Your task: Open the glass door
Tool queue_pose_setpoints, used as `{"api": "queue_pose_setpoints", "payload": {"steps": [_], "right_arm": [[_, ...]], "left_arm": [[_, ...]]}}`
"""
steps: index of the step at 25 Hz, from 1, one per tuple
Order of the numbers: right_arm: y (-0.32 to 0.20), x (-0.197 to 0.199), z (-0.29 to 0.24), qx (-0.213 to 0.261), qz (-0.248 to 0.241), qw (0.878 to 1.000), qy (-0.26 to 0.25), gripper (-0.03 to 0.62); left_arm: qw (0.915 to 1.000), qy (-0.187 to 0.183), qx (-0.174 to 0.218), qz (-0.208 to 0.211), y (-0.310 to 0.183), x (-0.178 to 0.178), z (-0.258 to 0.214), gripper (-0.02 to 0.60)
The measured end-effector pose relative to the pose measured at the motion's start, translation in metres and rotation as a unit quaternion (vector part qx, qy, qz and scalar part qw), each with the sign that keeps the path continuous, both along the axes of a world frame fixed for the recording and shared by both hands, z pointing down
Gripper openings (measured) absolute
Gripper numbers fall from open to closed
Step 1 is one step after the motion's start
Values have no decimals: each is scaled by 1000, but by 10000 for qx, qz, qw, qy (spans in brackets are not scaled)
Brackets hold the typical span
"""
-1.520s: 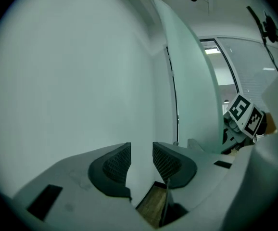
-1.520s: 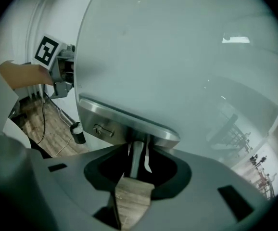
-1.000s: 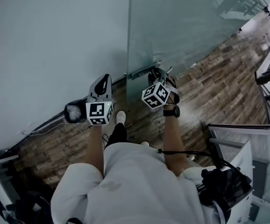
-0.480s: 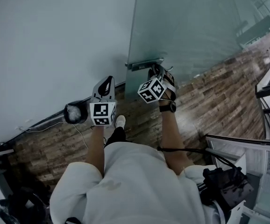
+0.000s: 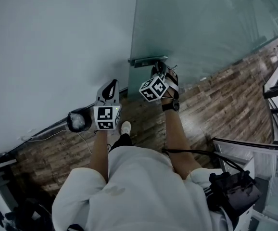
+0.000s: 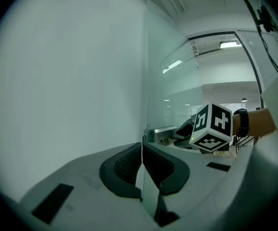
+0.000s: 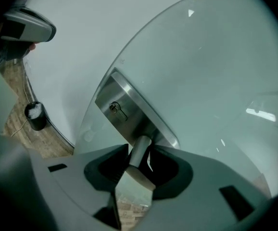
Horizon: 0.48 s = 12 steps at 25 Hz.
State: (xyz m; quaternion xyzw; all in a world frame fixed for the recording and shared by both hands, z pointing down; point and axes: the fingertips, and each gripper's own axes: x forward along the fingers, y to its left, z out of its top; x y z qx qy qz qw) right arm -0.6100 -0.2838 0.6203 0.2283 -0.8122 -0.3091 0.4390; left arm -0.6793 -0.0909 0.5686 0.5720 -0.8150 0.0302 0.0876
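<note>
The frosted glass door [image 5: 201, 23] fills the upper right of the head view. At its left edge sits a steel lock plate [image 5: 147, 60]. My right gripper [image 5: 159, 69] reaches to that plate. In the right gripper view its jaws [image 7: 139, 152] are shut on the steel lever handle [image 7: 137, 153], just below the lock plate [image 7: 129, 114] with its keyhole [image 7: 115, 109]. My left gripper [image 5: 110, 84] hangs beside the white wall, left of the door edge. Its pads [image 6: 129, 161] meet with nothing between them. The left gripper view also shows the right gripper's marker cube [image 6: 212, 127].
The white wall [image 5: 52, 47] runs along the left, with a thin cable at its foot. A small black round bin [image 5: 78, 121] stands on the wooden floor [image 5: 216, 105] by the wall. A black bag [image 5: 233, 189] hangs at my right side, and railings stand at the far right.
Both grippers have moved forward, up in the head view. The lock plate and handle moved up with the right gripper, and the glass door's angle to the floor has shifted.
</note>
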Motion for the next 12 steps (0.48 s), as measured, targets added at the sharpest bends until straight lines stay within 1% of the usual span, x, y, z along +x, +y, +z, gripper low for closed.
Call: {"api": "queue_pose_setpoints", "payload": {"steps": [6,9,12], "right_arm": [[-9,-15,-2,129,91,9999,-2,126],[-12,-22,-1,98,125,9999,-57,126],[-18,-24,-3,93,135,9998,-136,126]], "left_arm": [[9994,-34,-106,333,-18,-8,4,11],[9982,-42,-155,584,-29,-10,7,9],[9958,-172,-178,883,-43,-2,8,9]]}}
